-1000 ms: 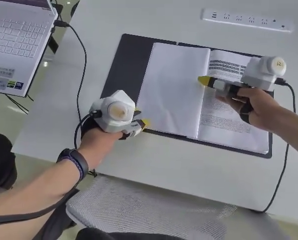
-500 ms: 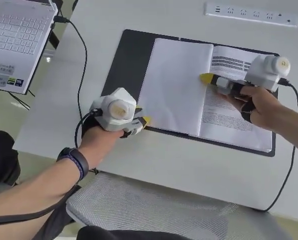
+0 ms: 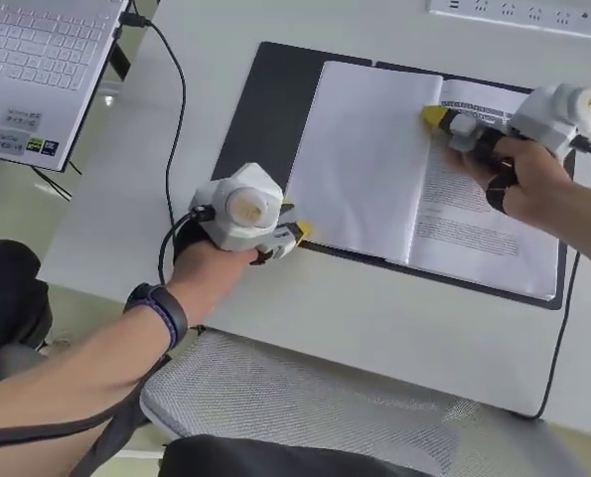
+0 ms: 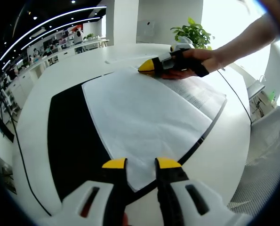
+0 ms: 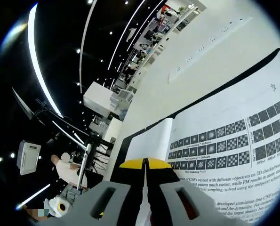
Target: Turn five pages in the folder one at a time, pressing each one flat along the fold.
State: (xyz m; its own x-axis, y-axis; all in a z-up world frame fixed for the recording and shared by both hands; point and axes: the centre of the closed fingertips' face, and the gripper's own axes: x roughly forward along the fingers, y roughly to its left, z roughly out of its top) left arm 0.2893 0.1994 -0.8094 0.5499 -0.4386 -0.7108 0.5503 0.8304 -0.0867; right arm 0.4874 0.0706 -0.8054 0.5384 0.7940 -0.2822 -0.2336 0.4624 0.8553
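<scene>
The folder (image 3: 260, 109) lies open on the white table, black cover at the left, a blank white page (image 3: 365, 159) turned over it and a printed page (image 3: 484, 219) on the right. My right gripper (image 3: 434, 116) is shut, its yellow tips pressed on the fold near the top of the pages; in the right gripper view (image 5: 145, 165) they touch above rows of checkerboard figures (image 5: 224, 141). My left gripper (image 3: 297, 234) sits at the blank page's near left corner. In the left gripper view (image 4: 140, 163) its jaws stand narrowly apart over the blank page (image 4: 140, 108), nothing held.
A white laptop (image 3: 37, 60) sits at the far left, with a black cable (image 3: 176, 109) running past the folder. A power strip (image 3: 518, 15) lies along the back edge. A mesh chair seat (image 3: 305, 397) is below the table's near edge.
My right gripper has slid up the fold toward the top of the pages. The left gripper has stayed at the page corner. The head camera has shifted.
</scene>
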